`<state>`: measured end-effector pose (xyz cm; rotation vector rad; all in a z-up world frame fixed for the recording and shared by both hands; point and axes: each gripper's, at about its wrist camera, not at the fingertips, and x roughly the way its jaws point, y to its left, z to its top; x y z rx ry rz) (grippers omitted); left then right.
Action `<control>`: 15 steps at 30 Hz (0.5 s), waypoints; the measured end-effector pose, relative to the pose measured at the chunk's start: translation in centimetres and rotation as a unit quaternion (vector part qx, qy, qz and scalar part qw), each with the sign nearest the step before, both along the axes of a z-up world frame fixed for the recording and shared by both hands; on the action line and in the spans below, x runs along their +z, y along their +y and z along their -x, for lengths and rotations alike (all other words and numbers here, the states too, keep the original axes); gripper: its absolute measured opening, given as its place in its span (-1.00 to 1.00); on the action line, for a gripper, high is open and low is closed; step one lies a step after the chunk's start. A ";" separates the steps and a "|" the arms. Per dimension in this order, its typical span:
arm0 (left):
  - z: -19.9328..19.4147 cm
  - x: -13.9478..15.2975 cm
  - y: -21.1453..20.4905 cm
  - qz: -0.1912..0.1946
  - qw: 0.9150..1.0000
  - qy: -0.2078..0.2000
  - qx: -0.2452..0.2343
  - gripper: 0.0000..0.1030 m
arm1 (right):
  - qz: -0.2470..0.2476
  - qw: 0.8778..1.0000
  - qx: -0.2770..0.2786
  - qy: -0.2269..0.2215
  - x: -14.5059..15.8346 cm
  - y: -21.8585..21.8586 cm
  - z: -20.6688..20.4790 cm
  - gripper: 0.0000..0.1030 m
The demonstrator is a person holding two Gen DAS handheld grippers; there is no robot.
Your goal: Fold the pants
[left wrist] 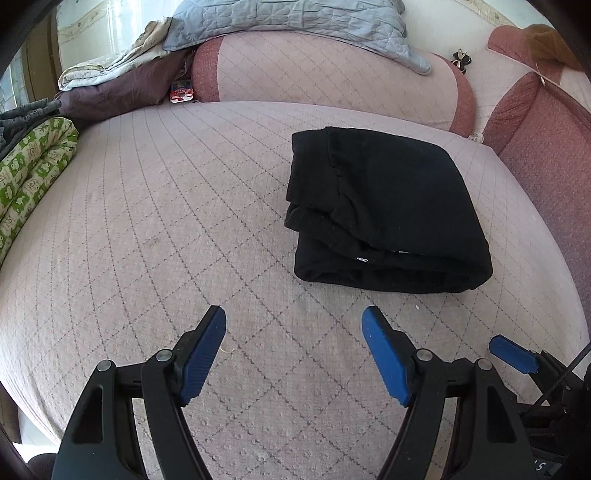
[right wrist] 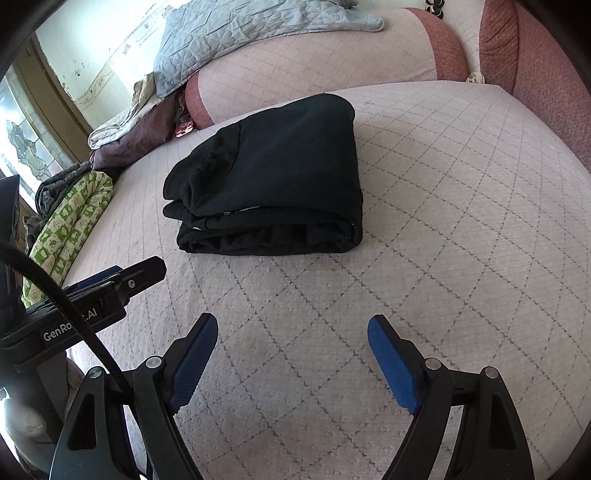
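Currently both left tongs (left wrist: 293, 325) and right tongs (right wrist: 291, 332) stand released, empty, short of the folded pants (left wrist: 384, 210); snagging the top layer could undo the fold.

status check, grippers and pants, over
Left gripper open, empty. Right gripper open, empty. Black pants folded on the bed cover. Nothing between.

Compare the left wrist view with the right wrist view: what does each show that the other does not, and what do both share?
Only the left wrist view shows the brown cloth on the right-hand cushion and the right gripper's blue pad. Only the right wrist view shows the patterned window and the left gripper's lettered body. Both share the folded black pants on the pink quilted cover, the grey-blue quilt and the green patterned cloth.
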<state>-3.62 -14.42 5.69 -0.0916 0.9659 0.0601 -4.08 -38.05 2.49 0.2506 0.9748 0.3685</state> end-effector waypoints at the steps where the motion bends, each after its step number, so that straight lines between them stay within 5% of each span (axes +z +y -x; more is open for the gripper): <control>1: -0.1 0.0 0.1 0.000 1.000 0.001 0.000 0.46 | 0.001 1.000 0.001 0.000 0.0 0.1 0.0 0.71; 15: -0.4 -0.4 0.7 0.000 1.000 0.008 0.000 0.46 | 0.006 1.000 0.004 0.002 -0.1 0.6 0.3 0.72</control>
